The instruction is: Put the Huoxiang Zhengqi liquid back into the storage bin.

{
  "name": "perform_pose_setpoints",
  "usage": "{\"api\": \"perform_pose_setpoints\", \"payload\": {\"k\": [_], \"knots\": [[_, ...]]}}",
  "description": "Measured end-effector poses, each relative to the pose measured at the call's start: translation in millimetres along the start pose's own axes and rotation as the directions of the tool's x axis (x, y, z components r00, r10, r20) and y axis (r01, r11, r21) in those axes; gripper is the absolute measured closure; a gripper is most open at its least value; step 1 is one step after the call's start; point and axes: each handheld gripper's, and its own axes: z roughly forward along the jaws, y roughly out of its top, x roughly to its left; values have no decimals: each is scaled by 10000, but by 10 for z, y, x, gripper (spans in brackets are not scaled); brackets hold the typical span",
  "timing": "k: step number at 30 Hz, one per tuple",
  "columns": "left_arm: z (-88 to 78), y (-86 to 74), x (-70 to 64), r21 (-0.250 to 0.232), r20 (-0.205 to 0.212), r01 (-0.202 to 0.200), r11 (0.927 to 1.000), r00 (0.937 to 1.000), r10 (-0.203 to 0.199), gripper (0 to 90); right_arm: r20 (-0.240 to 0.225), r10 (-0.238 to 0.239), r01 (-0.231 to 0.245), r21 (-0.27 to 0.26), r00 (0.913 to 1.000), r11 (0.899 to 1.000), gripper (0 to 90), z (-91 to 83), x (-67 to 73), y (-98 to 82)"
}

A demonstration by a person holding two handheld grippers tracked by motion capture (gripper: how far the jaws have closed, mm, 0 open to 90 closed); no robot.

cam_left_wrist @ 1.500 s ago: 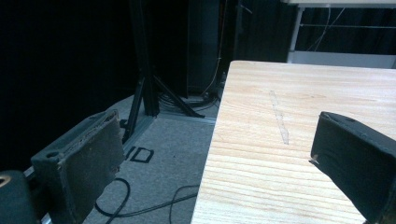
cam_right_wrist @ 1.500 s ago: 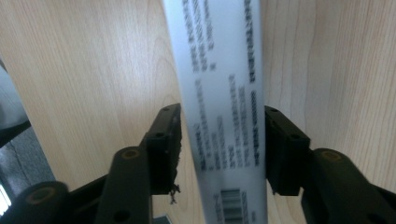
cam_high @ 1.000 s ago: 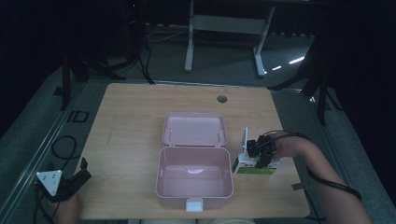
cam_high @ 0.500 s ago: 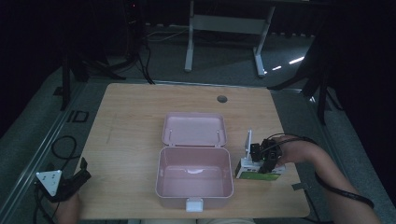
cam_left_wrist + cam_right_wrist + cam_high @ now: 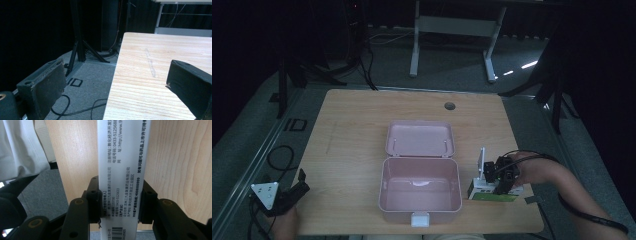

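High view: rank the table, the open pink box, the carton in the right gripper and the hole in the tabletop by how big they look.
1. table
2. pink box, lid open
3. carton, clamped in the right gripper
4. hole, though it lies farthest from the camera, so it may look smaller than it is.

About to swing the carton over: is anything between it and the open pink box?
Nothing visible. The right gripper is shut on the white and green carton, just right of the pink box. Its lid lies open behind it; only the near wall must be cleared.
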Motion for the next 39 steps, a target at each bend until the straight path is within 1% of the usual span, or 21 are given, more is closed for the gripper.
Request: {"api": "perform_pose_setpoints", "payload": {"k": [4, 6, 8, 11, 12, 13, 17, 18, 20, 21, 22, 23, 24, 25, 26, 31, 33, 36, 38, 39], "knots": [[0, 0, 2, -32, -1, 39, 10000, 10000, -39, 26, 6, 22, -22, -26, 10000, 10000, 617, -18, 64, -16], [0, 1, 8, -34, -8, 62, 10000, 10000, -62, 26, 128, -23, 23, -20, 9999, 10000, 617, -40, 140, -23], [4, 1, 8, -48, 12, 42, 10000, 10000, -41, 26, 102, -65, 66, -101, 9999, 9999, 617, -59, 187, -23], [4, 2, 13, -87, 31, 61, 9999, 10000, -61, 26, 17, -32, 33, -221, 10000, 9998, 617, -102, 230, -25], [4, 2, 15, -115, 37, 129, 9999, 9999, -129, 26, 17, -32, 33, -221, 10000, 9998, 617, -102, 230, -25], [0, 1, 23, -139, 65, 171, 9998, 9998, -170, 26, -47, -25, 24, -234, 10000, 9997, 618, -140, 259, -32], [-10, -3, 23, -155, 72, 182, 9997, 9998, -181, 26, -3, 84, -84, -93, 10000, 9999, 617, -234, 315, -43], [-10, -3, 23, -155, 72, 182, 9997, 9998, -181, 26, -3, 84, -84, -93, 10000, 9999, 617, -234, 315, -43], [-8, -3, 12, -182, 49, 139, 9997, 9999, -138, 26, 30, 86, -86, 39, 10000, 10000, 617, -329, 364, -51], [-7, -3, 7, -146, 55, 78, 9999, 10000, -77, 26, 30, 86, -86, 39, 10000, 10000, 617, -329, 364, -51], [-9, -3, 0, -140, 66, 10, 9999, 10000, -9, 26, -14, 134, -134, 43, 9999, 9999, 617, -365, 371, -57], [-9, -3, 0, -140, 66, 10, 9999, 10000, -9, 26, -14, 134, -134, 43, 9999, 9999, 617, -365, 371, -57], [-4, -2, -7, -102, 73, -48, 9999, 10000, 49, 26, 75, 136, -137, 29, 9999, 9999, 617, -413, 389, -61], [-4, -3, -10, -113, 58, -54, 9999, 10000, 55, 26, 244, 282, -282, 9, 9993, 9996, 617, -497, 413, -62], [-4, -3, -10, -111, 42, -53, 9999, 10000, 53, 26, 340, 257, -257, 2, 9991, 9997, 617, -538, 430, -58], [-9, -3, -7, -162, 5, -24, 9999, 10000, 24, 26, 271, 165, -159, -213, 9995, 9996, 617, -728, 496, -26], [-8, -3, -7, -160, 18, -29, 9999, 10000, 30, 26, 320, 153, -149, -122, 9994, 9998, 617, -796, 513, -10], [-11, -3, 6, -218, 12, 114, 9997, 9999, -113, 26, 363, 228, -228, 6, 9991, 9997, 617, -898, 521, 11], [-17, -1, 18, -188, 16, 175, 9997, 9998, -175, 26, 238, 206, -203, -120, 9995, 9997, 617, -975, 516, 15], [-18, -1, 20, -209, 2, 208, 9996, 9998, -208, 26, 257, 206, -201, -201, 9995, 9996, 617, -1021, 521, 20]]}}
